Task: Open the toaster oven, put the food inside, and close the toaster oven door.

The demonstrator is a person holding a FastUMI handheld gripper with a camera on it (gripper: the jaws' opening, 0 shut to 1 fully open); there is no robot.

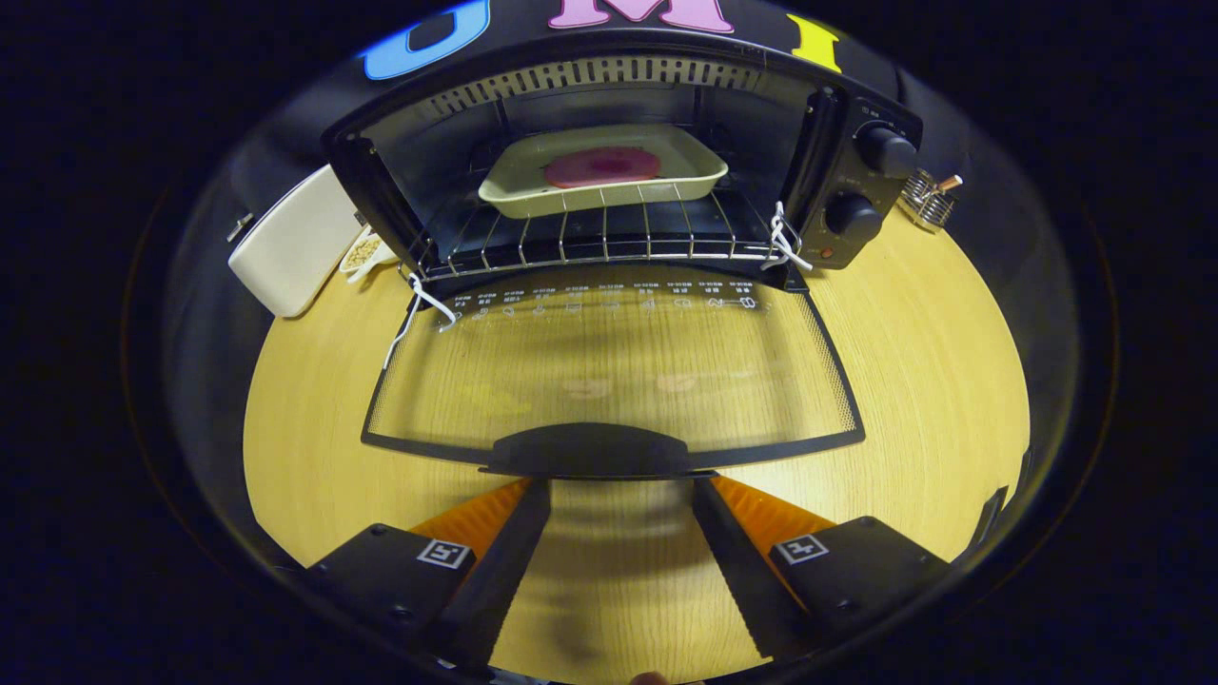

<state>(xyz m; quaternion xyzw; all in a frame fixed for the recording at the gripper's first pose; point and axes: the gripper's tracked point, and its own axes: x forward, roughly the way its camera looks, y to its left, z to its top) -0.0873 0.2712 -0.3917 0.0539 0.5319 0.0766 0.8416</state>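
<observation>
A black toaster oven [856,181] stands at the back of the wooden table [933,381] with its glass door [609,371] folded down flat toward me. Inside, on the wire rack [590,238], rests a cream baking tray [609,185] holding a round reddish piece of food [601,166]. My gripper [618,485] is open, its fingertips just under the dark door handle [590,449] at the door's near edge. Nothing sits between the fingers [504,552]. Whether they touch the handle I cannot tell.
A cream box-like appliance [290,243] stands left of the oven, with a small dish of grains [364,252] beside it. A wire coil holder [931,198] sits right of the oven's two knobs [885,150]. White cords [419,309] hang at both door hinges.
</observation>
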